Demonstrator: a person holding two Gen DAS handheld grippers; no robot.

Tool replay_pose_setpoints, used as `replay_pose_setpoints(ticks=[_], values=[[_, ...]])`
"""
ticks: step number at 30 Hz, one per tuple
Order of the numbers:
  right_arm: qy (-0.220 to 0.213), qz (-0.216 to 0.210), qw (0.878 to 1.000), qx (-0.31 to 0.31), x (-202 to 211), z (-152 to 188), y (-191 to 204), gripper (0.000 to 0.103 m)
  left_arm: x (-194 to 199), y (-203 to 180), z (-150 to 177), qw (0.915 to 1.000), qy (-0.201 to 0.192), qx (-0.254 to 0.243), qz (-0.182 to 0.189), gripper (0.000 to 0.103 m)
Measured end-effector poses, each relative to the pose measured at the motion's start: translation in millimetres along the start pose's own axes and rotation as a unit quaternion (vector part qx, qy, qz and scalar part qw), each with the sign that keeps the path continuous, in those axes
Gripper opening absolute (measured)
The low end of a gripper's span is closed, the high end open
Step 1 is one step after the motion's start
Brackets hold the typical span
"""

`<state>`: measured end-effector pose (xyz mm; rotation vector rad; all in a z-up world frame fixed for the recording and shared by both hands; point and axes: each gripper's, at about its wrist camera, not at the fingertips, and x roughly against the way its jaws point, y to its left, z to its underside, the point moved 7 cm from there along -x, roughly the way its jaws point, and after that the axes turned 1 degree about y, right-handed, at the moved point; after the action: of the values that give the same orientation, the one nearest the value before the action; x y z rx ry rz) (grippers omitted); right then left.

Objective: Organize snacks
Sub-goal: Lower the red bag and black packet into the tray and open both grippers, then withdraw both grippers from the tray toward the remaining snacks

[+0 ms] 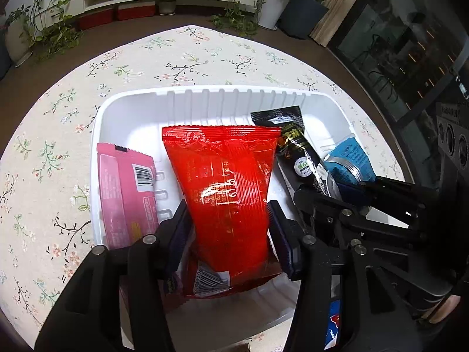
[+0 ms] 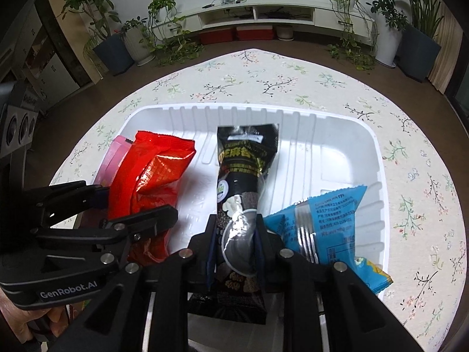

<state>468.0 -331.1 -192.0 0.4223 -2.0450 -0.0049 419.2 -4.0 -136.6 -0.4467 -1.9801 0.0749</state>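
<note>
The left gripper straddles the red bag; its pads stand at the bag's sides with a slight gap, jaws parted, not squeezing. The right gripper clamps the black pouch low on its body, the pouch tilting up and away. Both packs lie inside the white tray on the floral table. A pink pack lies just left of the red bag, near the tray wall. A blue packet lies right of the black pouch, touching it. Beyond the table, potted plants and a white shelf line the wall.
</note>
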Motion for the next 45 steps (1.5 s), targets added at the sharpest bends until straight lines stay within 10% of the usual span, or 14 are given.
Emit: replay_pose_setpoints(ticks=[8, 24, 33, 45], values=[[-0.014, -0.003, 1.000, -0.010, 15, 0, -4, 0.035, 16, 0, -1, 0.9998, -0.018, 0.005, 0.001, 0.069], [-0.126, -0.063, 0.989, -0.049, 123, 16, -5, 0.099, 122, -22, 28, 0.9939, -0.104, 0.015, 0.034, 0.103], [-0.193, -0.141, 0.969, -0.063, 202, 86, 6, 0.103, 190, -46, 115, 0.9867, -0.160, -0.024, 0.013, 0.103], [-0.186, -0.127, 0.970, -0.094, 209, 221, 14, 0.103, 172, -37, 269, 0.9852, -0.115, 0.119, 0.044, 0.103]])
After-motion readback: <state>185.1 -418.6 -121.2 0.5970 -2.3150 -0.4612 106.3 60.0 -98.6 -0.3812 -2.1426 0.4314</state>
